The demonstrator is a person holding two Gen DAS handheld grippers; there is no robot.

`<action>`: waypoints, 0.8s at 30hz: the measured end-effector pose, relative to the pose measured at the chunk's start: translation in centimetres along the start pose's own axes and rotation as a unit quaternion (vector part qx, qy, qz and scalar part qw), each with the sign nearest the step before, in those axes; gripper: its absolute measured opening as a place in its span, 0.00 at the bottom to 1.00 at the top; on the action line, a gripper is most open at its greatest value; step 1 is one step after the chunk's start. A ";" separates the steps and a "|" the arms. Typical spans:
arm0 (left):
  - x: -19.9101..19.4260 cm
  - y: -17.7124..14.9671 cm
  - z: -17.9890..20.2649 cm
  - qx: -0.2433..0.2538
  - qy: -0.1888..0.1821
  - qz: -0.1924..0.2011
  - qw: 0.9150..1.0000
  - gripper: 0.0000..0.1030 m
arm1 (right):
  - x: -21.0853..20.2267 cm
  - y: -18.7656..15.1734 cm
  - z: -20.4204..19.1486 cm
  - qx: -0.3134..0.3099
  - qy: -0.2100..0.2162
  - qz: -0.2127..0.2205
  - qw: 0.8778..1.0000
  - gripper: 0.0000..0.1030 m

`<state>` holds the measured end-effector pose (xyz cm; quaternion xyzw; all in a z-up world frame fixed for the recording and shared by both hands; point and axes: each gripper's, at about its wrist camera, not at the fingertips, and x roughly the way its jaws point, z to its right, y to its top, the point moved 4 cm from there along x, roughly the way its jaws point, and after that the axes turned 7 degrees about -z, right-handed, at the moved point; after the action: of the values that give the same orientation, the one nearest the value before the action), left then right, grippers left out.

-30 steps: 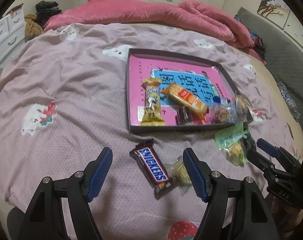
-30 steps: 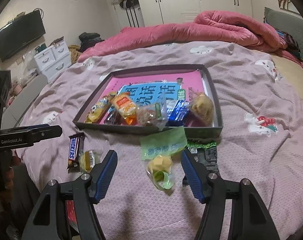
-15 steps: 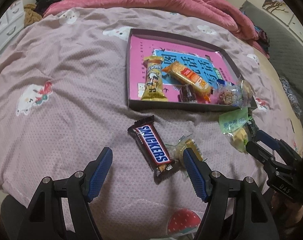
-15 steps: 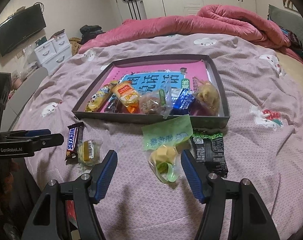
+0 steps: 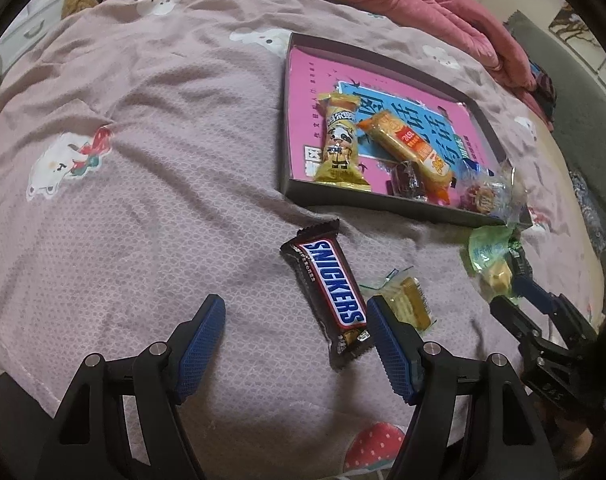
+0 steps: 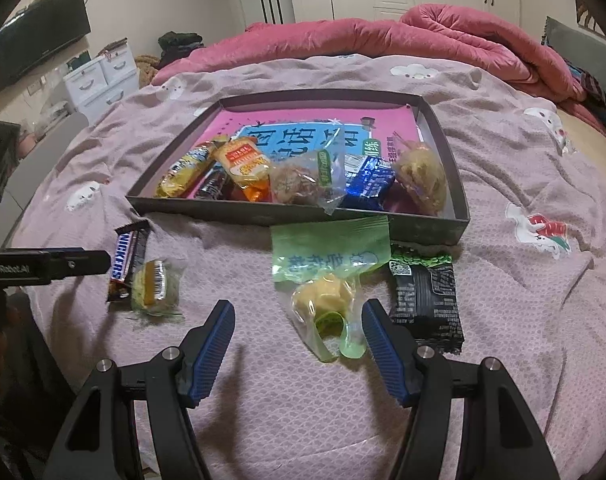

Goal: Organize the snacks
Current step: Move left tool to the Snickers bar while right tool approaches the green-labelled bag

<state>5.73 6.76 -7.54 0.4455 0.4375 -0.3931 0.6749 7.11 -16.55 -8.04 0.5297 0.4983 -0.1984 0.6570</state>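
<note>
Both claws have dropped closer over the last second | left gripper [image 5: 295,344] released, brown Snickers bar [image 5: 330,288] at 1 o'clock | right gripper [image 6: 297,346] released around green-wrapped yellow cake [image 6: 327,280] | dark cardboard tray [image 6: 431,228] awaits, 12 o'clock

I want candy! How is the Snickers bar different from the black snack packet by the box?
The Snickers bar is long and thin, with big blue letters; the black snack packet is wider, with a green top edge and tiny print. The Snickers bar lies near the left gripper, the packet near the right gripper. Both lie outside the box.
</note>
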 end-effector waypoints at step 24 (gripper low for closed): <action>2.1 1.2 0.8 -0.007 -0.003 -0.005 1.000 0.72 | 3.1 0.8 0.0 -0.036 -0.016 -0.014 0.999 0.36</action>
<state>7.68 6.04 -9.04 0.4376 0.4399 -0.3949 0.6776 9.08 -15.47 -10.35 0.4953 0.5018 -0.1977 0.6810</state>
